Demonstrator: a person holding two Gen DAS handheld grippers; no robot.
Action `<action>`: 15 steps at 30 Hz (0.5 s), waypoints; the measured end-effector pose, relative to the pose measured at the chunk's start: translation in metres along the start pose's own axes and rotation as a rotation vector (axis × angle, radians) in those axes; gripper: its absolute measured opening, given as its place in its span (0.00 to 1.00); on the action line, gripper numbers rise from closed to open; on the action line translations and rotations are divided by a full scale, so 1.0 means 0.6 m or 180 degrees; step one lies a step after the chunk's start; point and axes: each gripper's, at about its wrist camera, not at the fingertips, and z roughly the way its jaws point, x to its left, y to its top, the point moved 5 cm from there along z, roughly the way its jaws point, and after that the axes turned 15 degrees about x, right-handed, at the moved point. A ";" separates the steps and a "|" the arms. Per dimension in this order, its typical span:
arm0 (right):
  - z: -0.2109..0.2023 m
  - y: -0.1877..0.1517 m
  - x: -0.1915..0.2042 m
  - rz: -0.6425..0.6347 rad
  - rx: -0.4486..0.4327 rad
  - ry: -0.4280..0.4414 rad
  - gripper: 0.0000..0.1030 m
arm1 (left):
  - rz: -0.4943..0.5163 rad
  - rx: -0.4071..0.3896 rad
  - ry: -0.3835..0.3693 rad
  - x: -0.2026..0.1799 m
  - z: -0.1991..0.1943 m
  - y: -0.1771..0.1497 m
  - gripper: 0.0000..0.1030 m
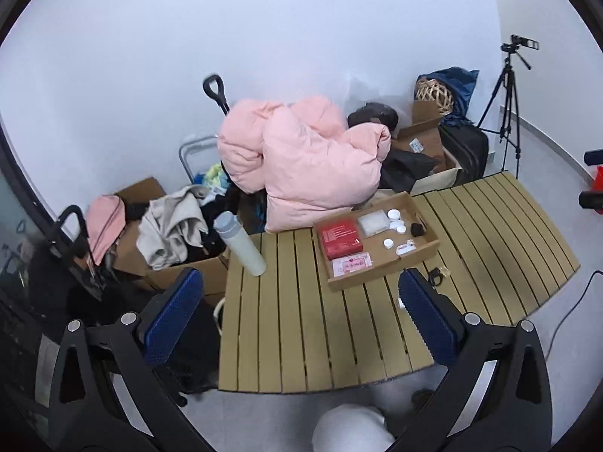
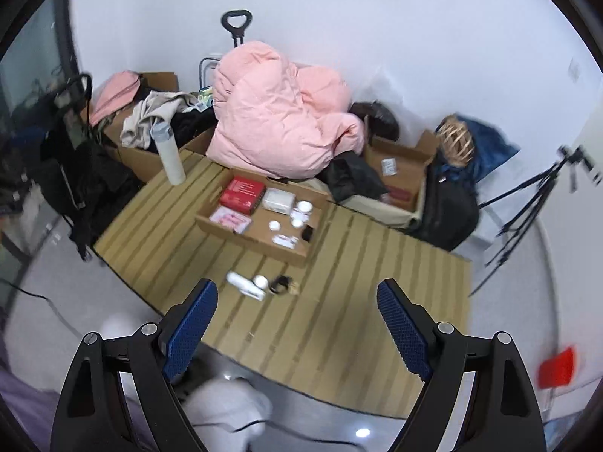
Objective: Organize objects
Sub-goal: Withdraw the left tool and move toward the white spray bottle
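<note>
A shallow cardboard tray [image 1: 429,250] [image 2: 241,235] lies on a low slatted wooden table [image 1: 301,339] [image 2: 339,320]. It holds a red box [image 1: 339,238] [image 2: 242,194], a pink packet [image 1: 352,263] [image 2: 230,219], a clear packet [image 1: 373,223] [image 2: 279,200], several small white jars and a small black item [image 1: 417,229] [image 2: 307,232]. Outside the tray lie a white tube [image 2: 245,285], a white jar [image 2: 260,281] and a black clip [image 1: 437,275] [image 2: 279,284]. A white bottle [image 1: 241,243] [image 2: 169,154] stands at the table's left end. My left gripper [image 1: 301,301] and right gripper [image 2: 297,312] both hang high above the table, open and empty.
A pink duvet [image 1: 301,158] [image 2: 275,120] is heaped behind the tray. Cardboard boxes of clothes [image 1: 177,226] [image 2: 150,120] stand at the left, another open box [image 1: 422,139] [image 2: 399,173], a wicker ball and black bags at the right. A tripod [image 1: 507,105] [image 2: 527,203] stands far right. White-clad knees [image 1: 350,429] [image 2: 226,410] show below.
</note>
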 end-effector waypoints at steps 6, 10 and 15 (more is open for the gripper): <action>-0.028 -0.112 0.026 0.0026 -0.0264 0.0088 0.87 | -0.0110 -0.0190 -0.0297 -0.015 -0.006 -0.111 1.00; 0.047 -0.212 0.096 -0.0096 -0.0537 0.0087 0.87 | -0.0091 -0.0492 -0.0333 -0.072 0.065 -0.235 1.00; 0.182 -0.293 0.163 -0.0234 -0.0486 0.0061 0.87 | 0.0035 -0.0646 0.0031 -0.137 0.151 -0.315 1.00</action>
